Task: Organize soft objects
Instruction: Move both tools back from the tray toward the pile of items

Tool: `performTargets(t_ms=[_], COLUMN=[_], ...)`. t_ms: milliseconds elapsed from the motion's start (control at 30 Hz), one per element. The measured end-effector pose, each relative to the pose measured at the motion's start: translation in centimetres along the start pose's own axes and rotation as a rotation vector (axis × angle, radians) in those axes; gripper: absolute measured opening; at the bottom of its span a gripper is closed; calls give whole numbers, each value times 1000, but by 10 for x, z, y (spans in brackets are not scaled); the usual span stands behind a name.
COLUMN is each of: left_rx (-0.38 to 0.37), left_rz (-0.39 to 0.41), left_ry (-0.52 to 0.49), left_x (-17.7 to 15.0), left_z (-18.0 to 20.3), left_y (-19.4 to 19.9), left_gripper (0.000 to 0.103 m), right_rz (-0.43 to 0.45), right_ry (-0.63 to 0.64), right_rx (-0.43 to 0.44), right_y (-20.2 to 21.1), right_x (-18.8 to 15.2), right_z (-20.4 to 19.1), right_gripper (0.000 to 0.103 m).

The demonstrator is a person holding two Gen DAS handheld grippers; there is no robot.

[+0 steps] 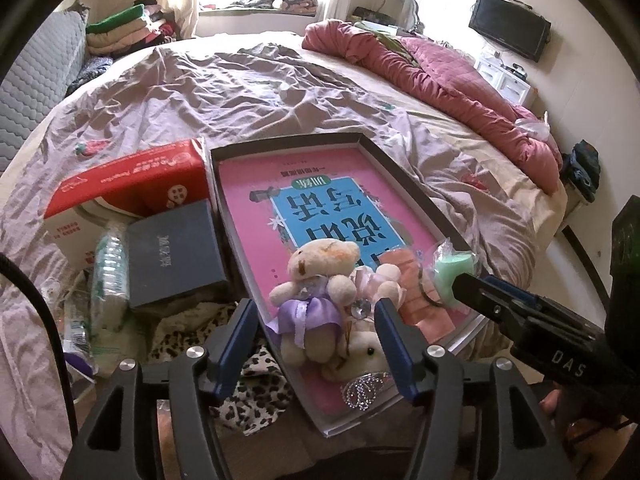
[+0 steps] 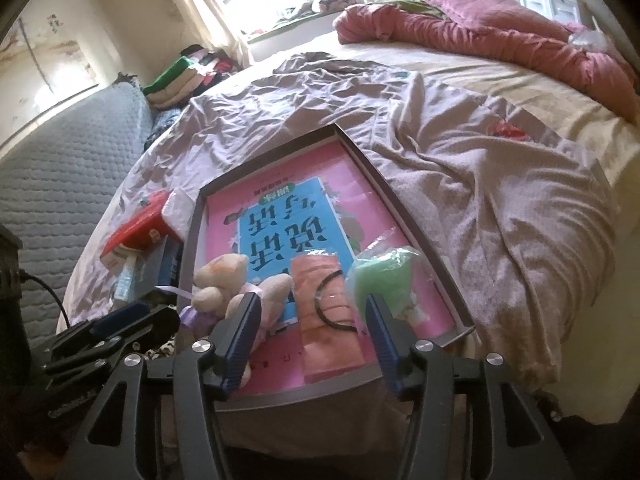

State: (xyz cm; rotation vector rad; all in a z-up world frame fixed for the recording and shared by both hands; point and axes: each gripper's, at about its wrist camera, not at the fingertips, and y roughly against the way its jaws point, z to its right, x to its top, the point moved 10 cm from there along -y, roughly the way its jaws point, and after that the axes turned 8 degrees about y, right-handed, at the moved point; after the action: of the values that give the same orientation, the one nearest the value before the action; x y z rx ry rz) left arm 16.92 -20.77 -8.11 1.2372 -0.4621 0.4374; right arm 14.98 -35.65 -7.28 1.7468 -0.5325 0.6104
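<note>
A shallow grey tray (image 1: 404, 184) lies on the bed with a pink and blue book (image 1: 320, 208) in it. A cream teddy bear with a purple ribbon (image 1: 316, 280) sits at the tray's near end. A second bear (image 1: 360, 350) lies below it beside a sparkly tiara (image 1: 366, 390). My left gripper (image 1: 314, 312) is open, and the ribboned bear stands between its blue pads without being pressed. My right gripper (image 2: 312, 304) is open over an orange cloth (image 2: 320, 292) that carries a black hair band (image 2: 332, 300). A wrapped green sponge (image 2: 380, 276) rests by its right fingertip.
Left of the tray lie a red carton (image 1: 132, 184), a dark blue box (image 1: 176, 248), a water bottle (image 1: 108, 268) and a leopard-print cloth (image 1: 256, 380). A pink quilt (image 1: 452, 80) is bunched at the far right. Folded clothes (image 1: 120, 28) are stacked far left.
</note>
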Motion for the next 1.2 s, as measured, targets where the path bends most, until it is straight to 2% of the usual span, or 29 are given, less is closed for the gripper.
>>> performTargets(t_ms=[233, 400, 567, 833, 1133, 1200], left_rx=[29, 37, 32, 47, 86, 72], left_rz=[26, 50, 74, 92, 116, 108], left_ry=[-12, 3, 3, -4, 22, 35], left_x=[3, 7, 10, 9, 16, 16], left_z=[-5, -14, -17, -22, -46, -49], left_y=[12, 26, 39, 51, 68, 68], left_gripper=[65, 74, 75, 76, 76, 76], right_rz=[14, 32, 61, 94, 169, 167], right_ry=[49, 63, 79, 82, 108, 110], right_rx=[-25, -49, -71, -56, -89, -87], right_y=[5, 12, 18, 28, 47, 48], right_x=[4, 10, 16, 24, 39, 41], right_z=[-10, -10, -12, -21, -31, -34], right_gripper=[64, 75, 75, 76, 76, 76])
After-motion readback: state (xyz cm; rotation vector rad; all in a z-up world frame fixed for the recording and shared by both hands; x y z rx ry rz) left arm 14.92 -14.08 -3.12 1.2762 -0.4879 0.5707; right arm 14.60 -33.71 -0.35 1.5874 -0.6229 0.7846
